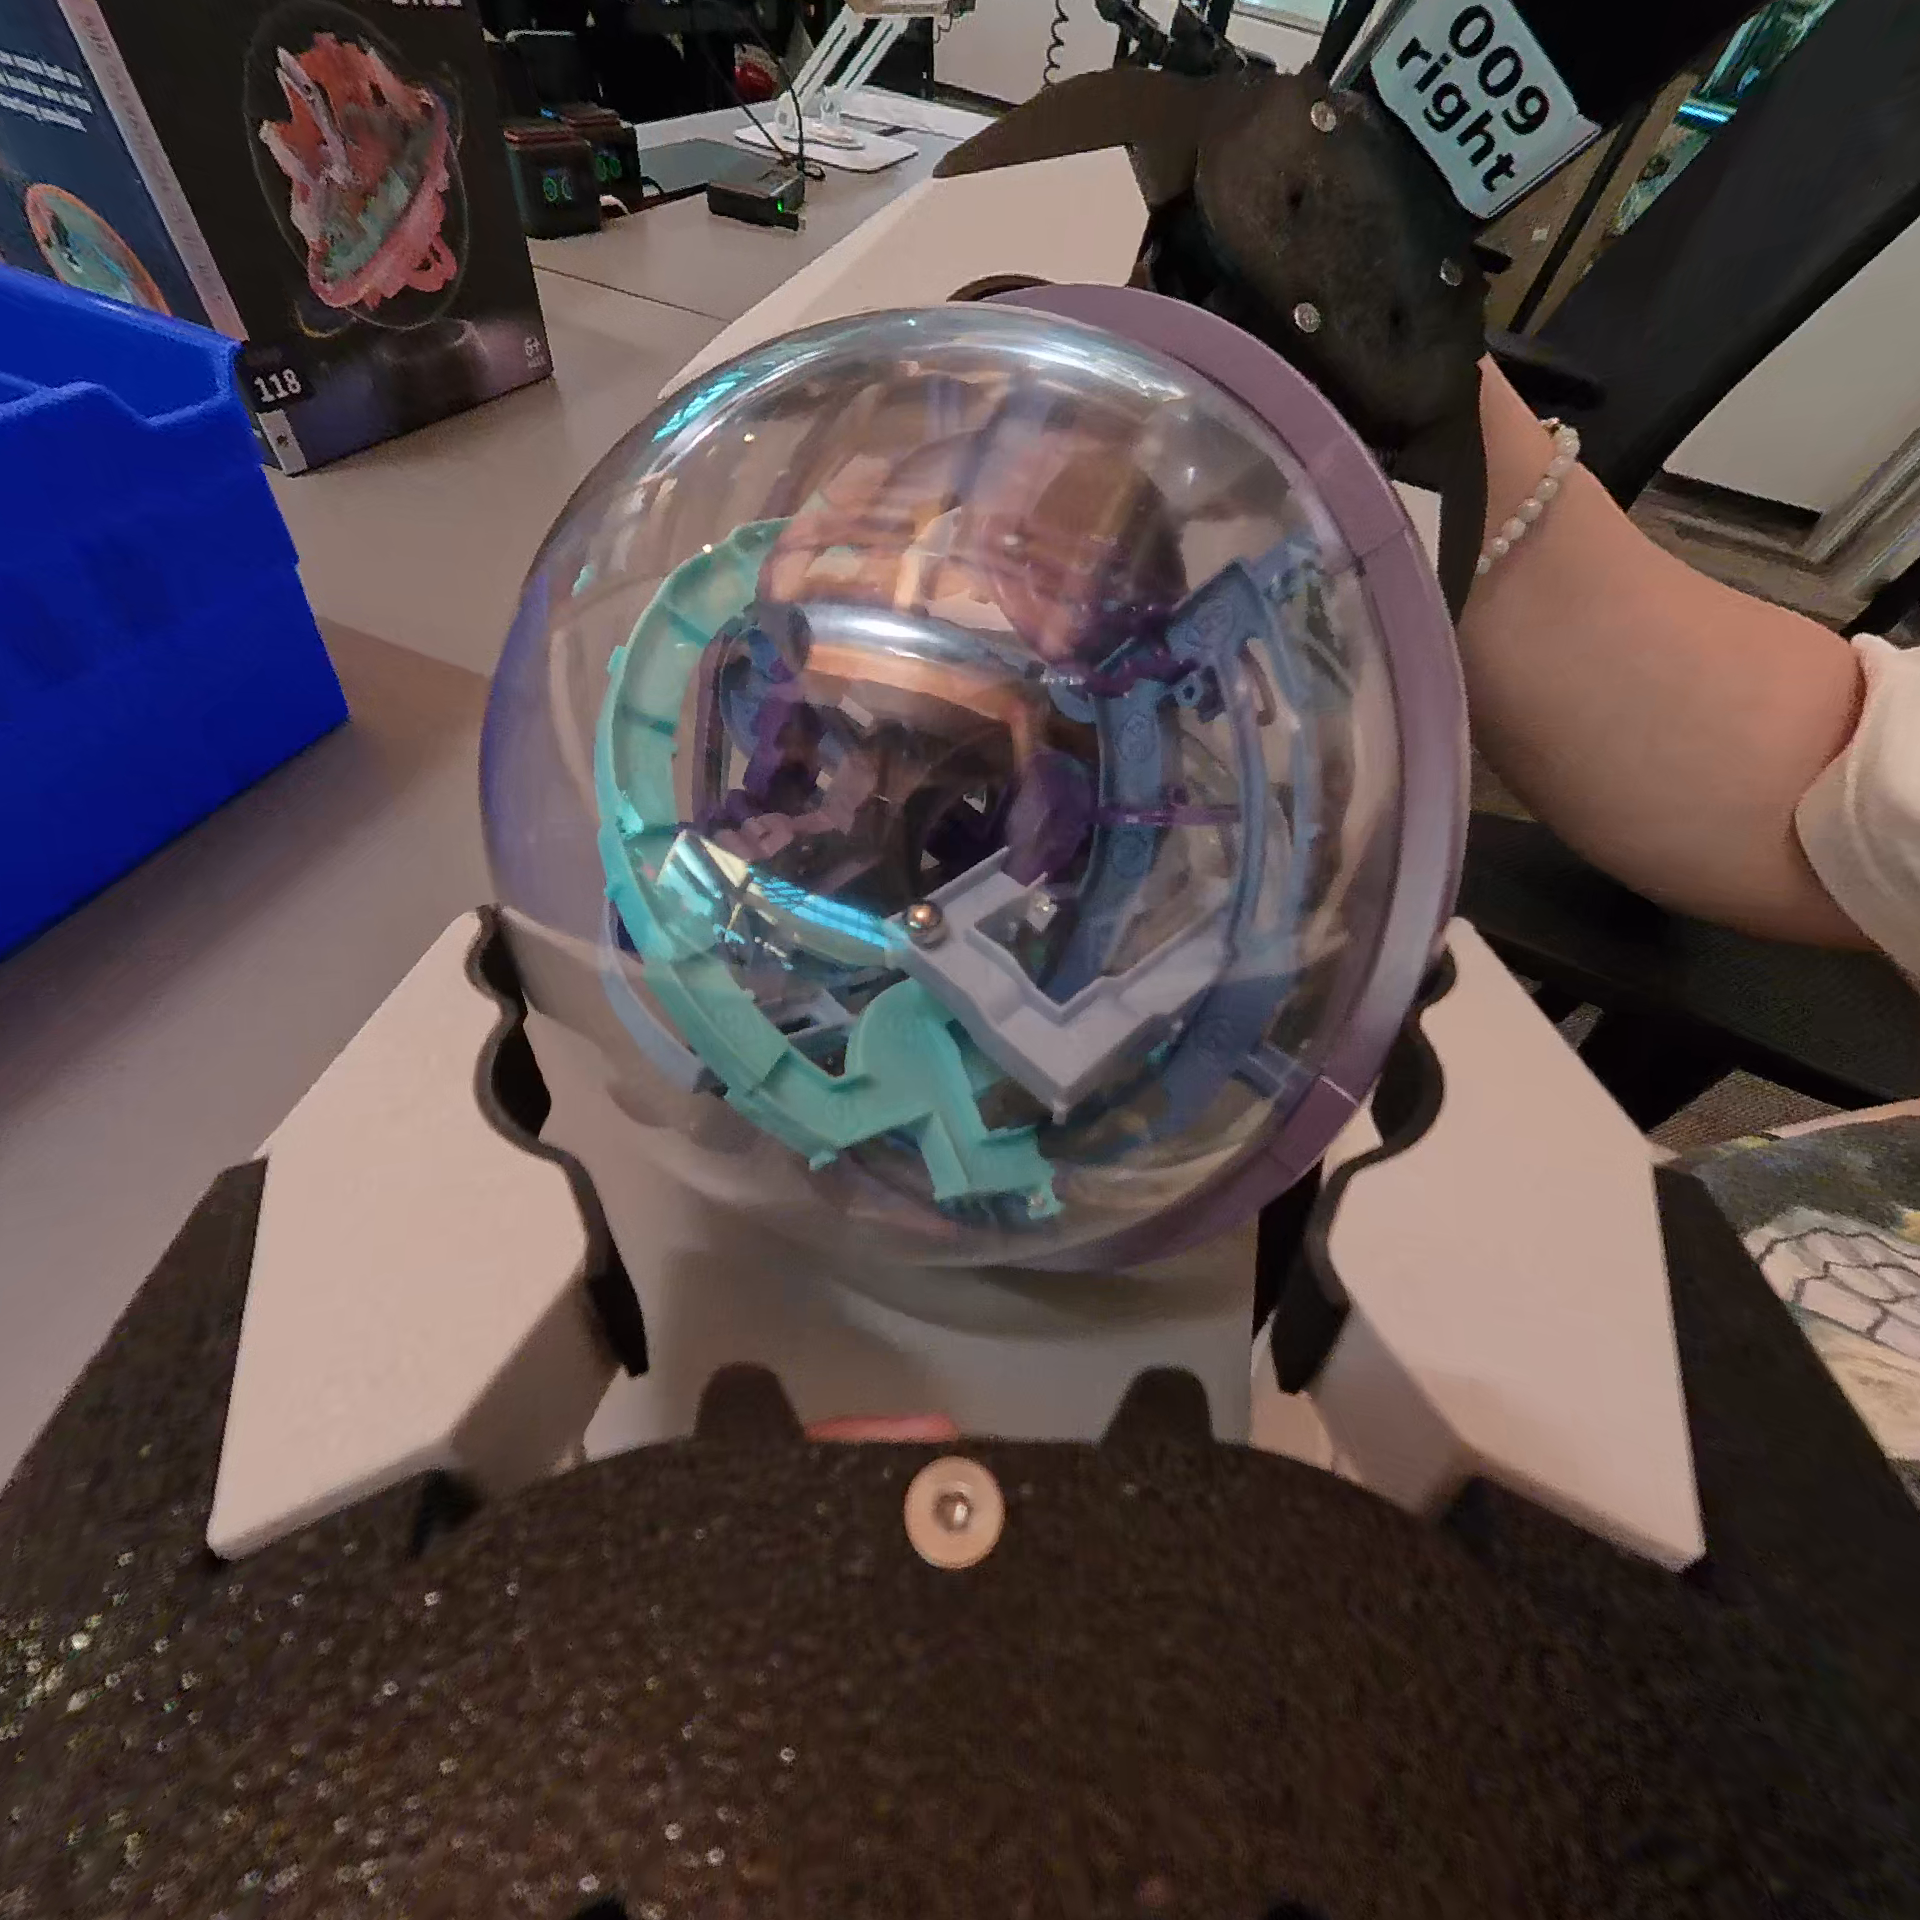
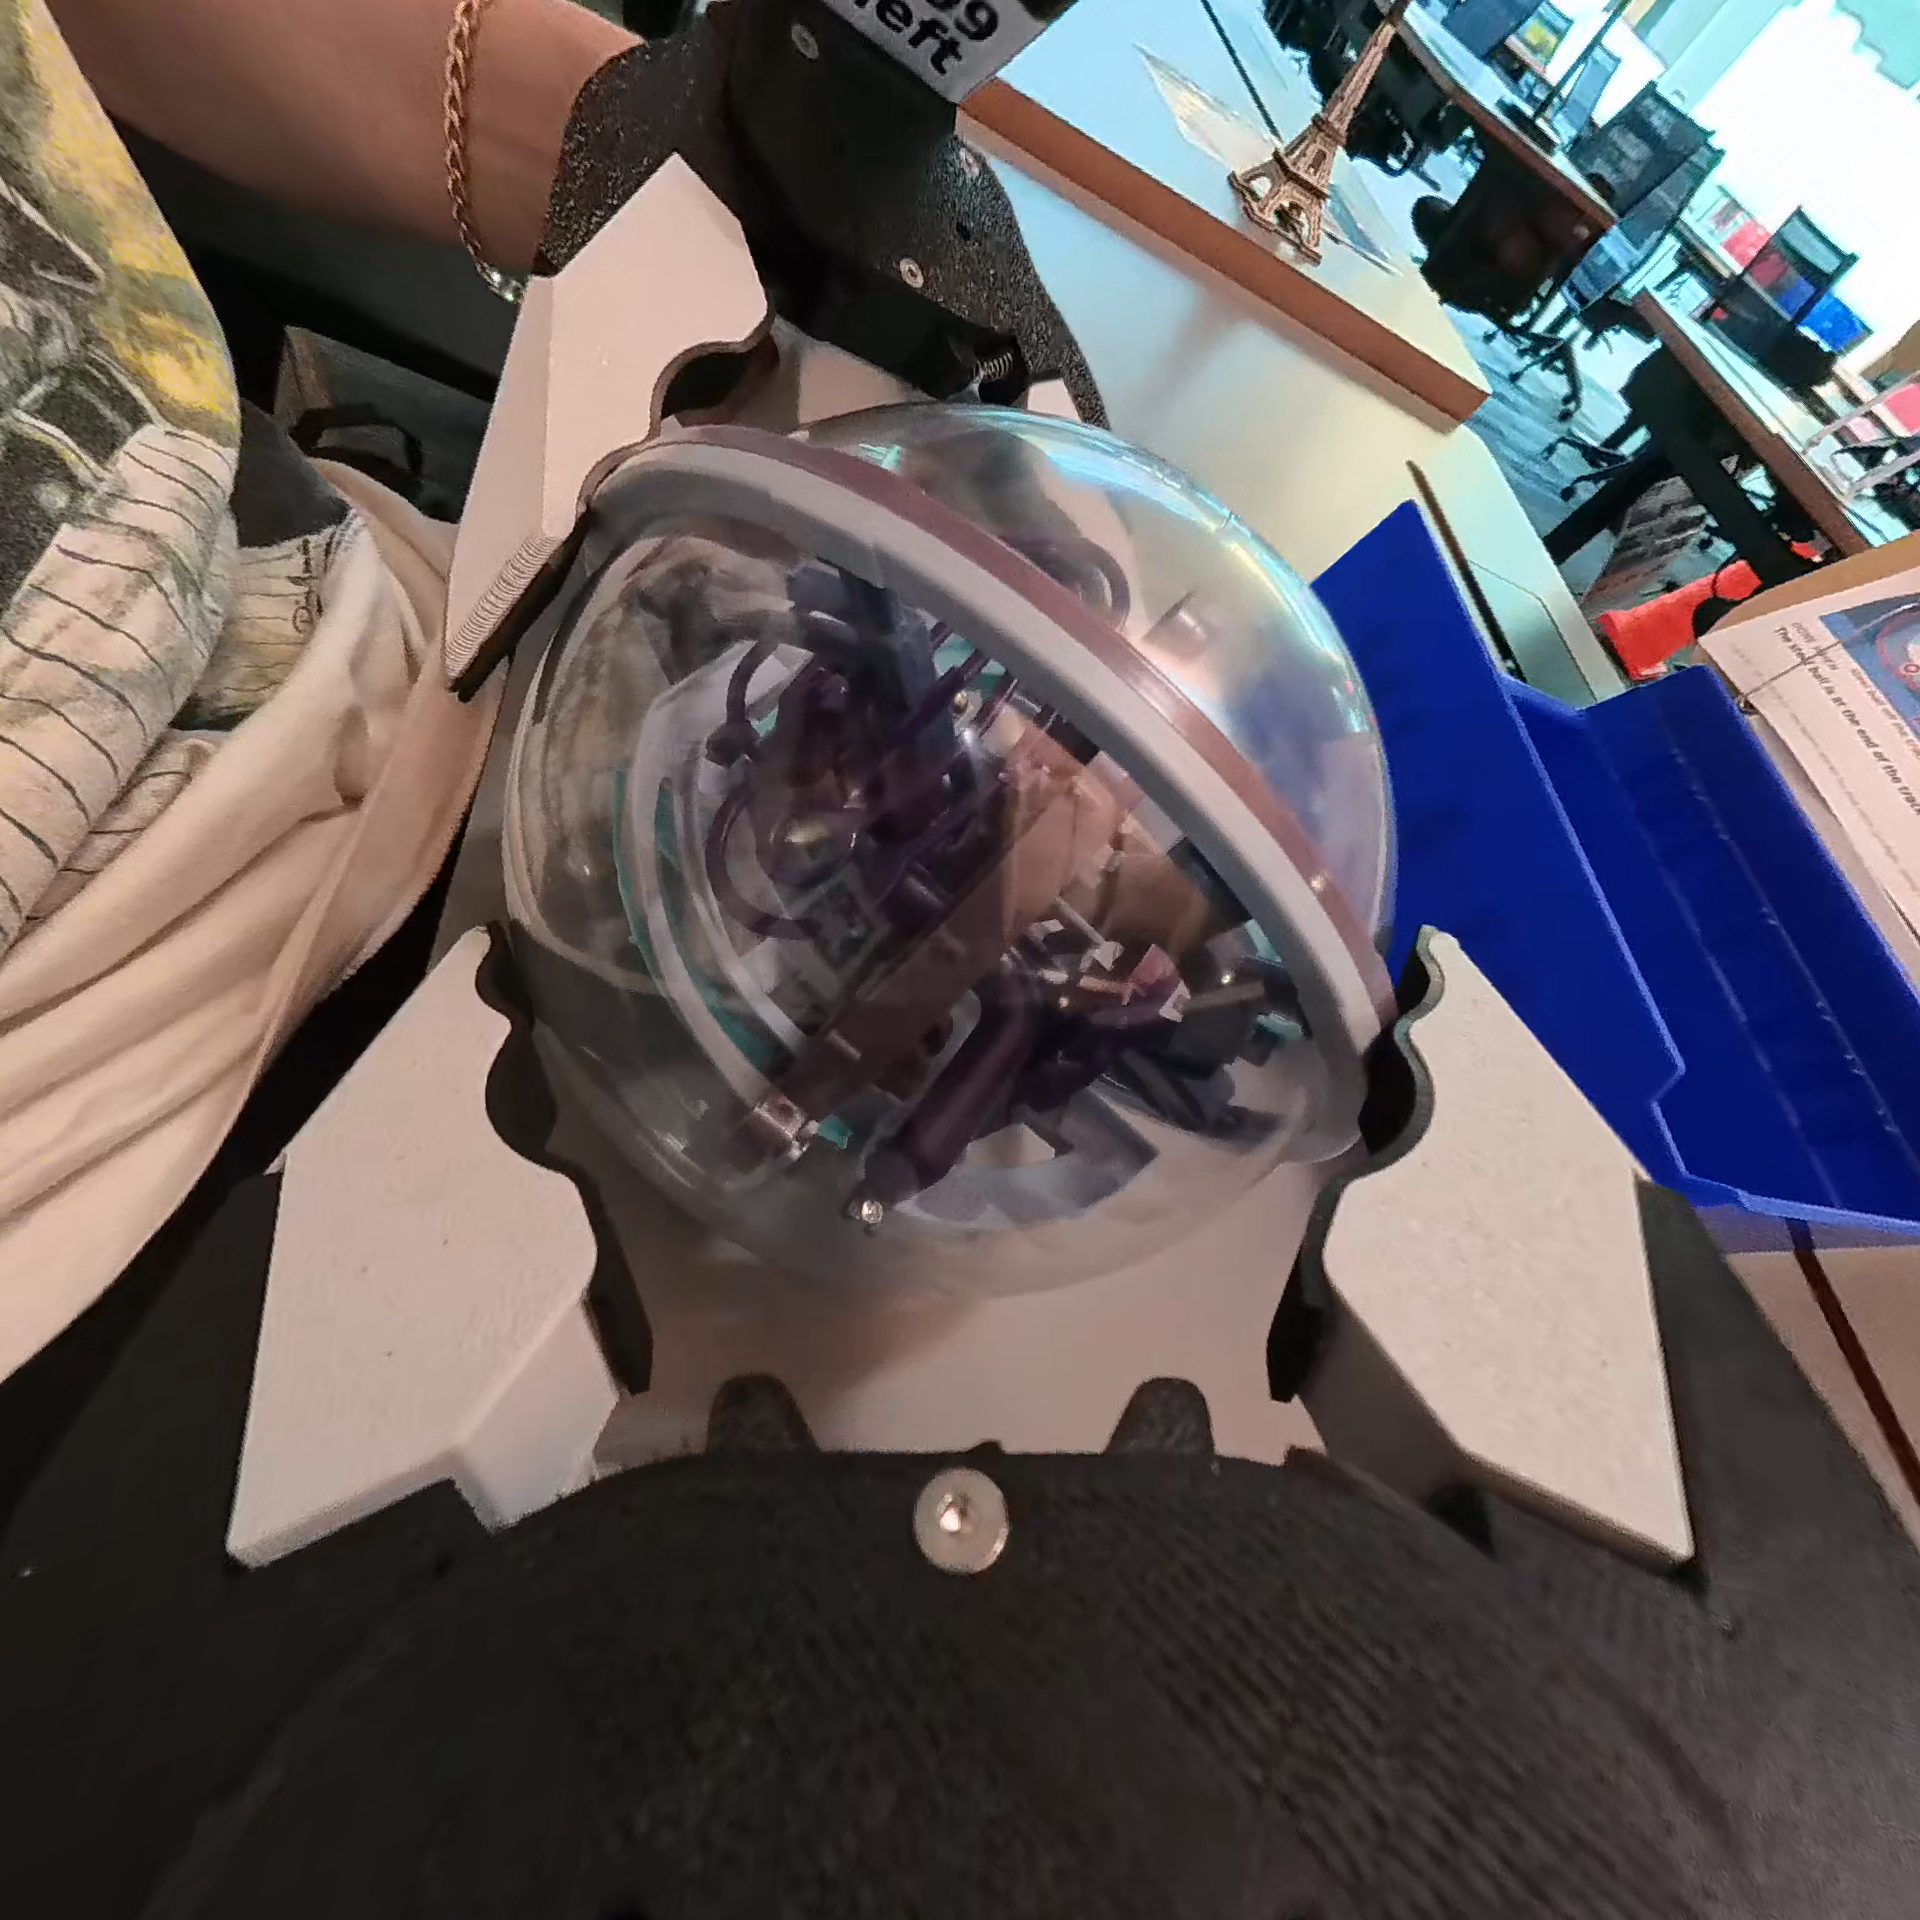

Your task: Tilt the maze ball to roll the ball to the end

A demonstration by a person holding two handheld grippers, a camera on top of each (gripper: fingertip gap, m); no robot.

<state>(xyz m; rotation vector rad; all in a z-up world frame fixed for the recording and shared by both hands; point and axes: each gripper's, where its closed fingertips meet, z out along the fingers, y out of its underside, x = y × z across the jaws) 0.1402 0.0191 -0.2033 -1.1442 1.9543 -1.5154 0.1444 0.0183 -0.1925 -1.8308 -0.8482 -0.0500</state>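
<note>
The maze ball [image 1: 966, 769] is a clear sphere with a purple equator ring and teal, grey-blue and purple tracks inside. It is held up off the table between both grippers. My left gripper [image 1: 956, 997] has its wide white fingers [image 1: 416, 1143] pressed on the sphere's two sides. My right gripper [image 2: 956, 1018] clamps the same sphere [image 2: 935, 831] from the opposite side, one pad against the ring. A small steel ball [image 1: 920, 920] rests on a grey track where it meets the teal one. The right gripper [image 1: 1330, 208] shows behind the sphere; the left one [image 2: 831, 208] shows beyond it.
A blue bin [image 1: 125, 623] stands on the table at the left, also in the right wrist view [image 2: 1662, 883]. The puzzle's dark box [image 1: 343, 208] stands behind it. A printed sheet [image 2: 1849, 707] lies by the bin. A person's forearm [image 1: 1662, 748] is at the right.
</note>
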